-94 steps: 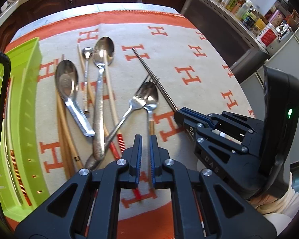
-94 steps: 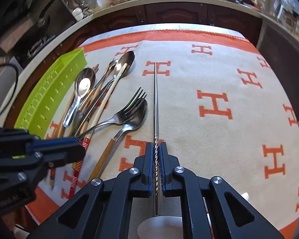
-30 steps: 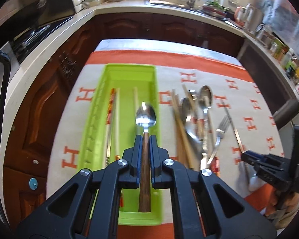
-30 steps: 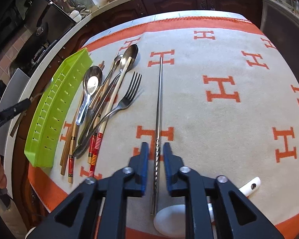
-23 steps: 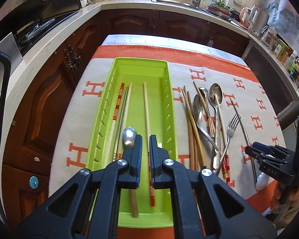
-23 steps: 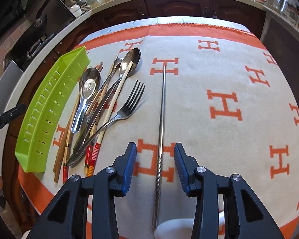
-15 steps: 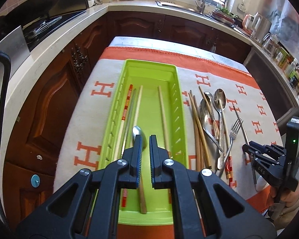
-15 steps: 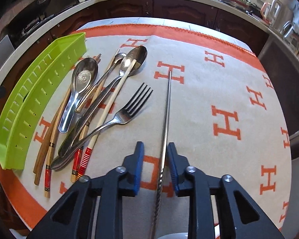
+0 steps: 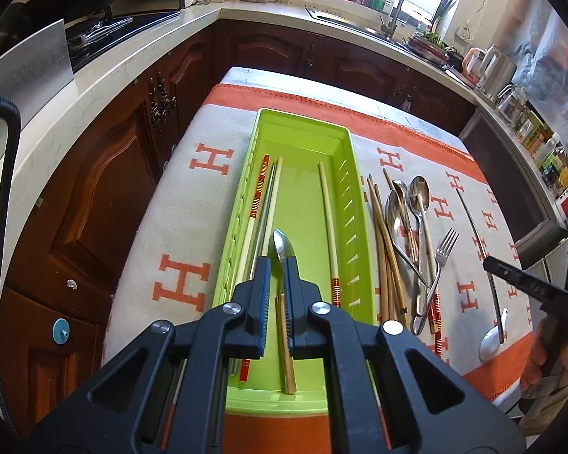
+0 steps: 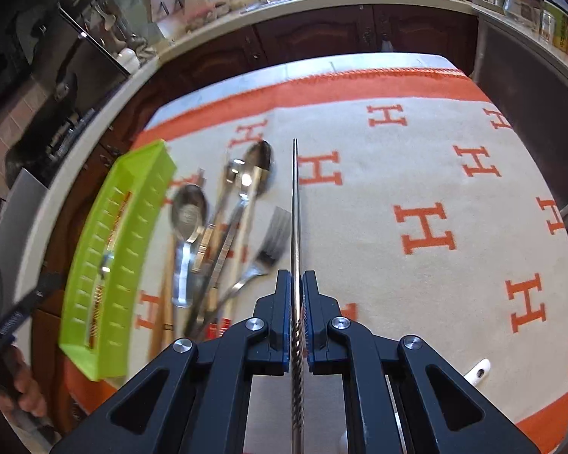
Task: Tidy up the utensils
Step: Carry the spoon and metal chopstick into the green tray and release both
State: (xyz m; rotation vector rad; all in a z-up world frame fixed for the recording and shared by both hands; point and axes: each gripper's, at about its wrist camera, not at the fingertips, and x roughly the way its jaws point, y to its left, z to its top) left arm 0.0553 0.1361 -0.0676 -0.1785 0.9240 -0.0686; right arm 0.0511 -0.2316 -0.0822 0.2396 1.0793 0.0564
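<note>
My left gripper (image 9: pixel 278 265) hangs over the near half of the green tray (image 9: pixel 354 174), shut on the wooden handle of a metal spoon (image 9: pixel 282 240) whose bowl points away from me. The tray holds a red-banded chopstick (image 9: pixel 257 196), a metal one beside it and another pale chopstick (image 9: pixel 327 219). My right gripper (image 10: pixel 296 276) has its jaws closing tight on the twisted end of a long metal chopstick (image 10: pixel 295 196), which juts forward above the cloth. In the left wrist view that gripper (image 9: pixel 526 283) is at the far right.
Between the tray (image 10: pixel 106 265) and the held chopstick lies a pile: a fork (image 10: pixel 269 242), metal spoons (image 10: pixel 187 208) and wooden chopsticks (image 9: pixel 382 246). A white ceramic spoon (image 9: pixel 490 340) rests near the cloth's front edge. A person's hand (image 10: pixel 19 389) shows at the left. Kitchen counters surround the table.
The right gripper's jaws closed on the metal chopstick and rose with it off the cloth. The left gripper slid back along the tray with the spoon still in it.
</note>
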